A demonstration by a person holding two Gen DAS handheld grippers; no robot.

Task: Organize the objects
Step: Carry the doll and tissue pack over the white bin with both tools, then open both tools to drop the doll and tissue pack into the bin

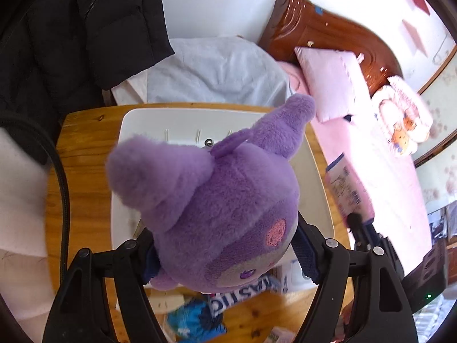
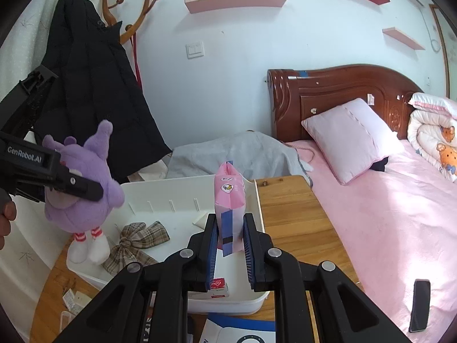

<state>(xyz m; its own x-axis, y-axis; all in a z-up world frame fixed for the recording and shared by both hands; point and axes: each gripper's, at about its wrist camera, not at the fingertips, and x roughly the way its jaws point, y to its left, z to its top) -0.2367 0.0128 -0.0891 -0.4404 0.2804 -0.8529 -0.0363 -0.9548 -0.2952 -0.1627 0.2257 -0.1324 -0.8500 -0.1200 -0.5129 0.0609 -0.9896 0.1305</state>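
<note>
Left gripper point(image 1: 225, 254), jaws set wide, clamps a purple plush toy point(image 1: 222, 200) by its round head; right gripper point(image 2: 228, 240), jaws nearly together, pinches a pink tissue pack point(image 2: 228, 197) upright by its lower end. Both loads hang over the white tray point(image 2: 258, 200) just ahead of the claws on the wooden table point(image 2: 288, 214), so the step looks like carry-and-place w/ both hands. Next move likely calls for lowering each item onto bare tray floor, clear of the plaid bow point(image 2: 137, 243) lying below the plush, before letting go. Right view alone shows the bow, the plush's striped legs and a phone point(image 2: 420, 304) on the bed point(image 2: 385, 214); left view is mostly blocked by plush.
</note>
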